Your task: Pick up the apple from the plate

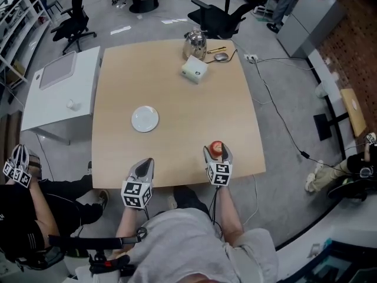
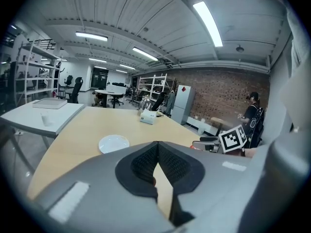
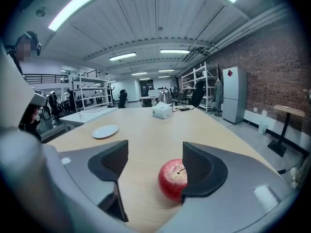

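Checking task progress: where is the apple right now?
The apple sits on the table near the person's edge, between the open jaws of the right gripper, well to the right of the empty plate in the head view.

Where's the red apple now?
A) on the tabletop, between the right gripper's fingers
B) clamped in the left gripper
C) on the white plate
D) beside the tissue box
A: the round red apple sits on the light wooden table between the spread fingers of the right gripper. The round white plate is bare.
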